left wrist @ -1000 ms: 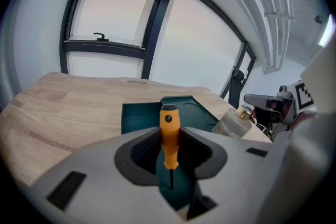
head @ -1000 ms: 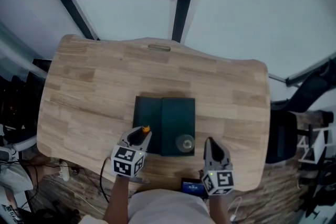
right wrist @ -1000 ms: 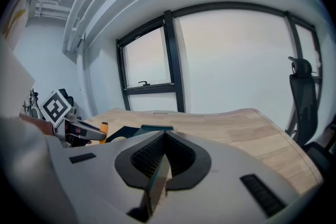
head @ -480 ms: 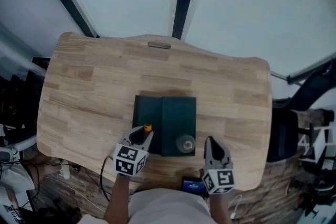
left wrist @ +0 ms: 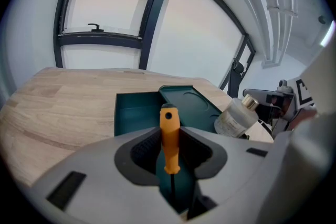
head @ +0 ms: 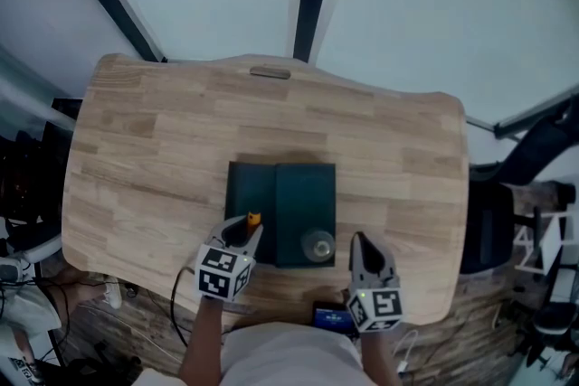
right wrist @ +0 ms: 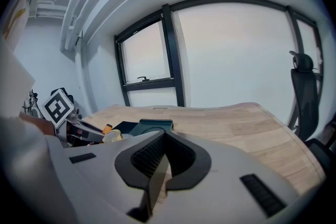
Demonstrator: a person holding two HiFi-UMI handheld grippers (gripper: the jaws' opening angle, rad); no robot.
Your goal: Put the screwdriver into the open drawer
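Note:
An orange-handled screwdriver [left wrist: 169, 131] stands upright between the jaws of my left gripper [left wrist: 170, 153], which is shut on it. In the head view the left gripper [head: 242, 235] holds the screwdriver [head: 252, 220] at the near left corner of a dark green box [head: 306, 199]. The box's drawer [head: 252, 192] is pulled open to the left, and its inside [left wrist: 137, 110] looks empty. My right gripper [head: 360, 250] hovers near the table's front edge, right of the box. Its jaws [right wrist: 161, 162] are shut on nothing.
A small clear bottle [head: 318, 246] with a gold cap [left wrist: 250, 103] stands on the box's near right corner. A dark phone-like device [head: 331, 318] lies at the wooden table's [head: 163, 140] front edge. A black chair [head: 493, 235] stands right of the table. Window frames lie beyond the far edge.
Only the head camera has shifted slightly. Both grippers keep their places and the screwdriver stays in the left one.

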